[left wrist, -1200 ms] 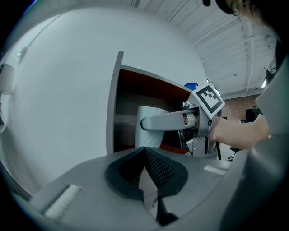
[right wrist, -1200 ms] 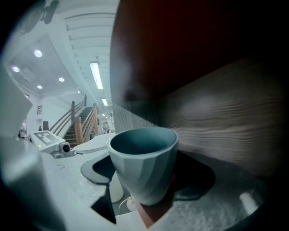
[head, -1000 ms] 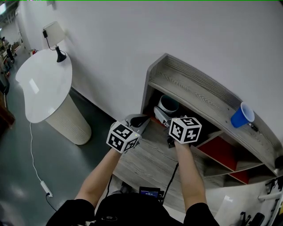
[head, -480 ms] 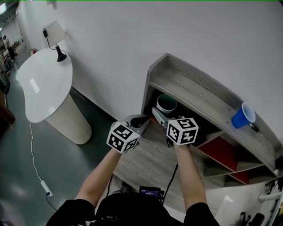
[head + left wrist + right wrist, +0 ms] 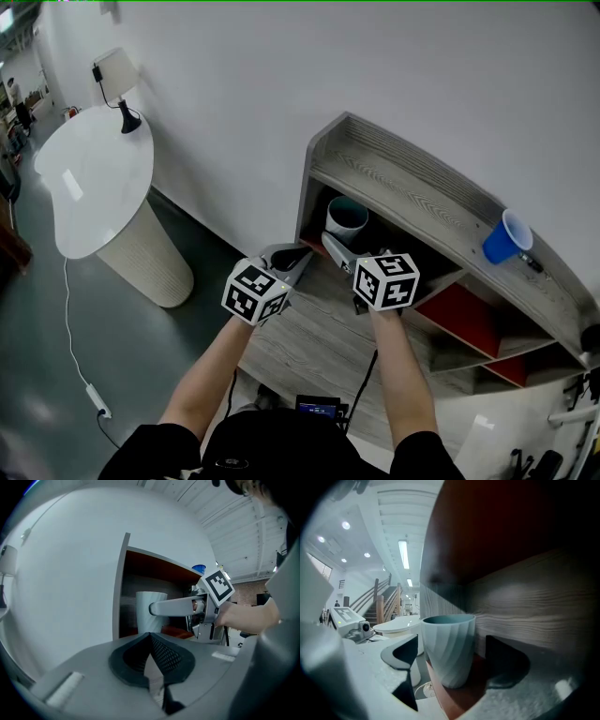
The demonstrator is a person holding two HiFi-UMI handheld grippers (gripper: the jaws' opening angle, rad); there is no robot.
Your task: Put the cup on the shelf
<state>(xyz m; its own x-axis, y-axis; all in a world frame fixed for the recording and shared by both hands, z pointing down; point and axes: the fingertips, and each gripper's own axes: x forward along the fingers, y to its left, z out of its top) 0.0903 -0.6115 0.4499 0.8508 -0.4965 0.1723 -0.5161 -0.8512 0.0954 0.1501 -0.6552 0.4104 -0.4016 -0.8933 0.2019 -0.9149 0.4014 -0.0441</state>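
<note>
1. Cup (image 5: 347, 217): stands upright on the floor of the left-end compartment of the shelf (image 5: 412, 192), under the top board.
2. Right tongs (image 5: 342, 255): the jaws have just been opening and stand wide. The cup sits between them with neither pad touching it, so it is released.
3. Left tongs (image 5: 151, 656): clenched on nothing, held just outside the shelf.
4. Progress: the placement appears done. What seems left is drawing the right tongs back without knocking the cup.

You're in a furnished corner of a hall.
Shelf (image 5: 403, 183) ahead of your jaws; lamp (image 5: 114, 71), staircase (image 5: 378, 603) leftward.
</note>
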